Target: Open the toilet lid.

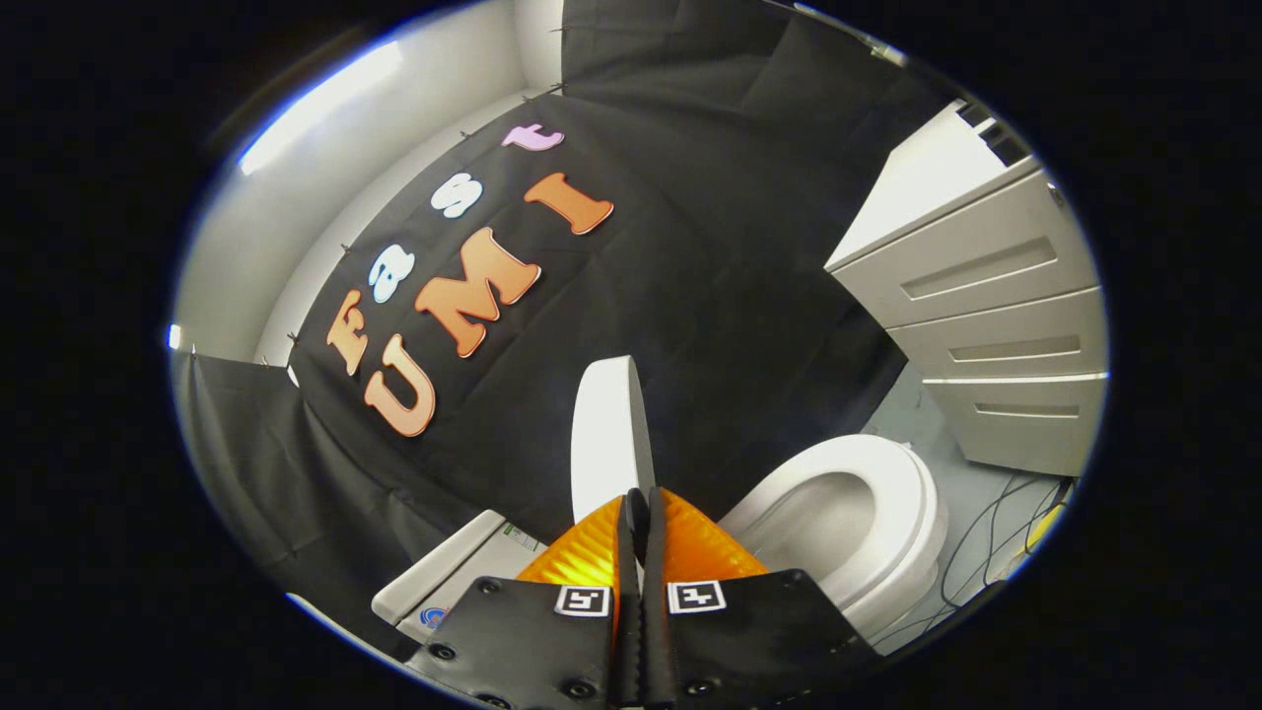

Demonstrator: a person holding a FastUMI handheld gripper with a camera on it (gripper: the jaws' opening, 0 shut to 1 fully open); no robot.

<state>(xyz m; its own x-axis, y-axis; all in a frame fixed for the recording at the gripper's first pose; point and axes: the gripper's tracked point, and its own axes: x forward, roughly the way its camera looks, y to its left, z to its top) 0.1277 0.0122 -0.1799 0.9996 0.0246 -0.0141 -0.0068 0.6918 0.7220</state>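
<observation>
Jaws drawn together to a narrow slit, their inner faces nearly meeting; the gripper (637,513) pinches the near edge of the toilet lid (609,434), which stands raised on edge and rises straight ahead from between the fingertips. Both fingers appear to press on that thin edge, though the contact itself is hidden behind the finger bodies. The lid is seen almost edge-on, its broad white face turned to the left of the fingers, its narrow rim toward the camera. To the right of the fingers and just beyond them lies the toilet seat (912,493), down on the bowl (838,523), whose pale hollow is exposed. To the left of the fingers, low and close, is the toilet tank (449,577). Farther right, beyond the seat, stands a white drawer cabinet (996,325) with three recessed pulls. Cables (996,537) trail across the floor (902,414) between cabinet and bowl. Black cloth (710,247) hangs behind the lid.
</observation>
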